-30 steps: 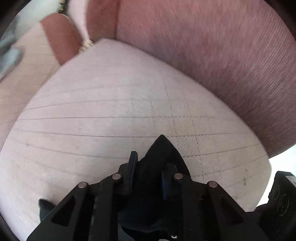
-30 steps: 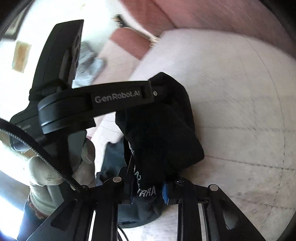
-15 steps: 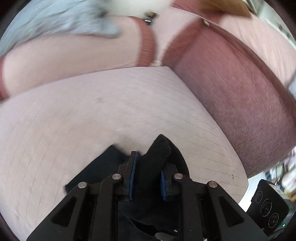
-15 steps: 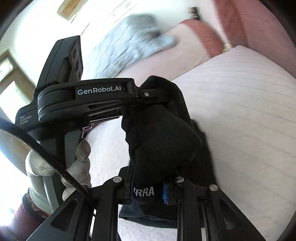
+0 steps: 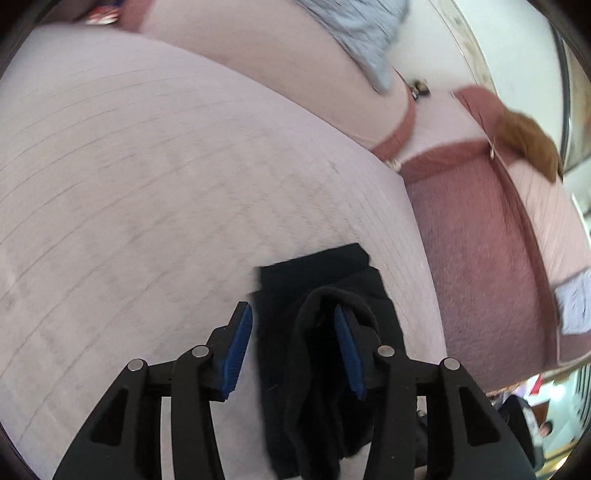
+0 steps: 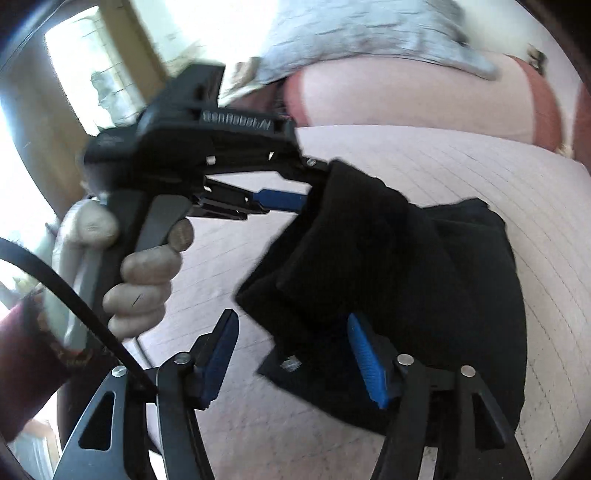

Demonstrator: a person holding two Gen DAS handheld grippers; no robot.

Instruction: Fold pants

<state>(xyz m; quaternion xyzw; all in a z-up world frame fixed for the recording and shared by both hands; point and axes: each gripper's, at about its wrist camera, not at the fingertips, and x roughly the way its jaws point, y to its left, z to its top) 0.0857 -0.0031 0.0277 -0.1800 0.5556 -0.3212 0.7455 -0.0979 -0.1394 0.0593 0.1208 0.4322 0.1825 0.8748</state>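
Lying on the pale pink cushion (image 5: 155, 177), the black pants (image 6: 424, 280) form a bunched, partly folded heap, with a flat layer spread on the cushion and a thicker roll of cloth on top. In the left wrist view the pants (image 5: 314, 295) sit at the near edge of the cushion, close to the dark red sofa side (image 5: 480, 258) that rises just to their right. The left gripper (image 5: 293, 332) stands wide open: its blue pads are well apart, the left finger is over bare cushion beside the pants, and a fold of black cloth is draped over the tip of the right finger, so nothing is clamped between them. In the right wrist view the same left gripper (image 6: 306, 184) reaches in from the left, held by a gloved hand (image 6: 144, 273), its tip against the upper fold of the pants. The right gripper (image 6: 293, 347) is likewise spread wide, its right pad touching the near edge of the pants and its left pad clear of them over the cushion. A grey blanket (image 6: 369, 33) lies on the sofa back beyond the cushion, blurred
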